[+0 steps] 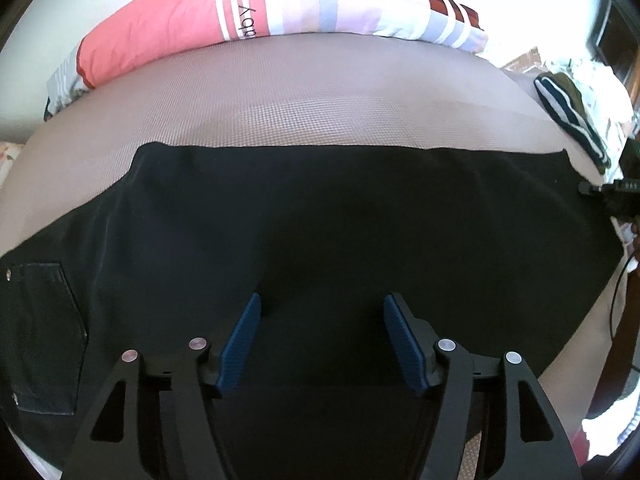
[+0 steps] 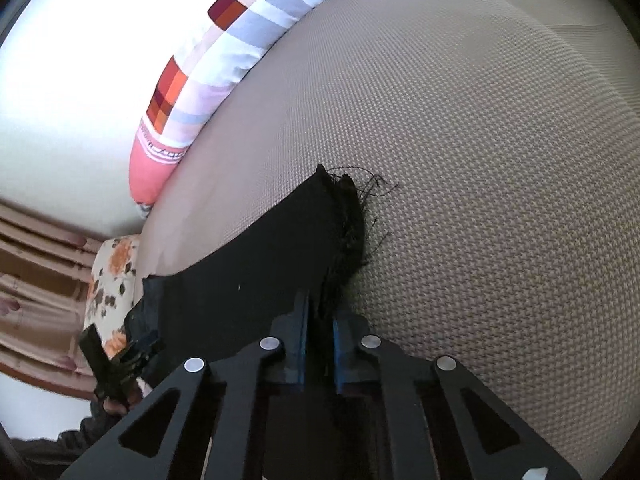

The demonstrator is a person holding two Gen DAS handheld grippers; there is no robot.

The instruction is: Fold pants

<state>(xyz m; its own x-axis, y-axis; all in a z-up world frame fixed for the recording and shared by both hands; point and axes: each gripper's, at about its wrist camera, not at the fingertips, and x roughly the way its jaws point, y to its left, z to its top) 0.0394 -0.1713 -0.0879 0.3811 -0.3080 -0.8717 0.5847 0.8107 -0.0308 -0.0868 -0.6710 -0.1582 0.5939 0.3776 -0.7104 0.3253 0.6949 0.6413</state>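
L gripper, black frame w/ blue ribbed pads, sits closest to its cam: jaws spread wide, nothing between them, hovering over the black fabric pants. Can't tell if the pad tips touch the cloth.

Pants lie flat across the beige woven-texture mattress, long straight edge running side to side on the far side from the L gripper. A stitched back pocket w/ small rivets shows at the left part of the pants, so waist end is that way. Leg end reaches toward the right, where the black tip of the R gripper shows at the pants' far right corner.

R gripper, same black frame & blue pads, is clamped down on the frayed hem end of the pants, fabric pinched between the pads; loose threads stick out of the hem onto the mattress.

Beyond the pants, at the mattress's far edge: pink & white pillow w/ red-orange checker patches. Right of the pants, near the mattress corner: dark folded garment w/ white stripes. Floral-print cloth sits off the mattress edge, left of the pants in the R view.
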